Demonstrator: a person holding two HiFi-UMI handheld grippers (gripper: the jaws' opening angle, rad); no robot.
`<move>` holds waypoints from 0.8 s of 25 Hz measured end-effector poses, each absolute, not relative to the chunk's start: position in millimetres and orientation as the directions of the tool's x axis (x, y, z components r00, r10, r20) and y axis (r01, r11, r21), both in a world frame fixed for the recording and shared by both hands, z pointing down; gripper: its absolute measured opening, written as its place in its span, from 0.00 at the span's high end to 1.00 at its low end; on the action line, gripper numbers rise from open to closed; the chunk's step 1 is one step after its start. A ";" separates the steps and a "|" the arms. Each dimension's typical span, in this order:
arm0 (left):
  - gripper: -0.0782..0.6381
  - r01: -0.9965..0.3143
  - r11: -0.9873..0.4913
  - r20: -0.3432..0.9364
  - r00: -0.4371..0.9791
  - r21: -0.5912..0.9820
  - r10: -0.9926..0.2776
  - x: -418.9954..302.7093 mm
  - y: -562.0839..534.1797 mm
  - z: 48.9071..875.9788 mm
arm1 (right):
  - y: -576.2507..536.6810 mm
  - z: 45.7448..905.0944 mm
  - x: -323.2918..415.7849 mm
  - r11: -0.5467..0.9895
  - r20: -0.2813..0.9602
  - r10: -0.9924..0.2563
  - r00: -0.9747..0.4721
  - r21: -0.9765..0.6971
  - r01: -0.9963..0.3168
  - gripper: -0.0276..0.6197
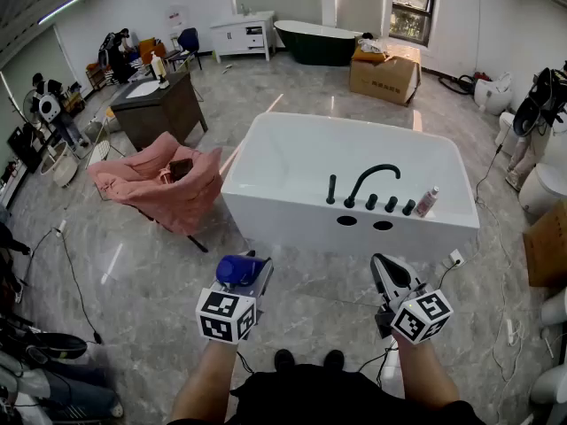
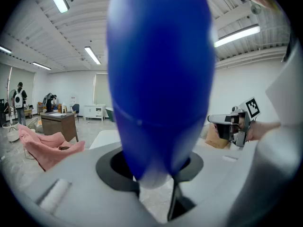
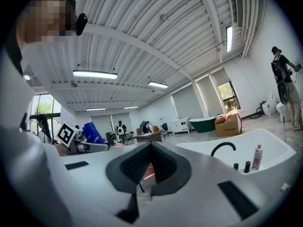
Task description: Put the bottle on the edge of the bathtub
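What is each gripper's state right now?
Left gripper: closed on the blue bottle.
Right gripper: closed, holding nothing.

Blue bottle (image 2: 158, 79): top off-frame, v. blurry

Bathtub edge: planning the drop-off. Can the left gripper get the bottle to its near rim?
Probably, with a step forward: the left gripper holds the blue bottle, bare floor leads to the bathtub, and the rim left of the faucet is free.
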State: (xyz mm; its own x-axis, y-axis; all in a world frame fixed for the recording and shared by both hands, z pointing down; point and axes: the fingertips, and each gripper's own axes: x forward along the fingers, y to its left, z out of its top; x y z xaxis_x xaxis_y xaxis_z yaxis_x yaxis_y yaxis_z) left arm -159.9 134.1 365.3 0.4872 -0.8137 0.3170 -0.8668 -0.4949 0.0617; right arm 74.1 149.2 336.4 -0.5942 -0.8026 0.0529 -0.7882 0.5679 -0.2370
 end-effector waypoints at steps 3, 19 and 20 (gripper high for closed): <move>0.67 -0.870 -0.489 0.322 0.481 0.061 -0.815 -161.0 134.1 366.9 | 149.1 338.8 72.0 0.572 0.057 -0.798 -0.600 -0.243 -0.783 0.94; 0.67 -0.898 -0.436 0.344 0.430 0.064 -0.835 -142.5 143.8 374.4 | 167.3 315.2 82.0 0.687 -0.031 -0.714 -0.700 -0.226 -0.690 0.94; 0.67 -0.900 -0.430 0.345 0.425 0.065 -0.837 -139.3 143.8 375.5 | 166.3 317.5 87.9 0.682 -0.030 -0.717 -0.697 -0.237 -0.692 0.94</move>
State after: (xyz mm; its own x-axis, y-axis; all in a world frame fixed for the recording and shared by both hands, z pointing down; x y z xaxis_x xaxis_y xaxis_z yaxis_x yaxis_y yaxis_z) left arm -139.3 143.8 375.5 0.4248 -0.8370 0.3450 -0.9004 -0.4303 0.0647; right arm 87.9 166.3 317.5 -0.6965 -0.7169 -0.0296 -0.6920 0.6821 -0.2366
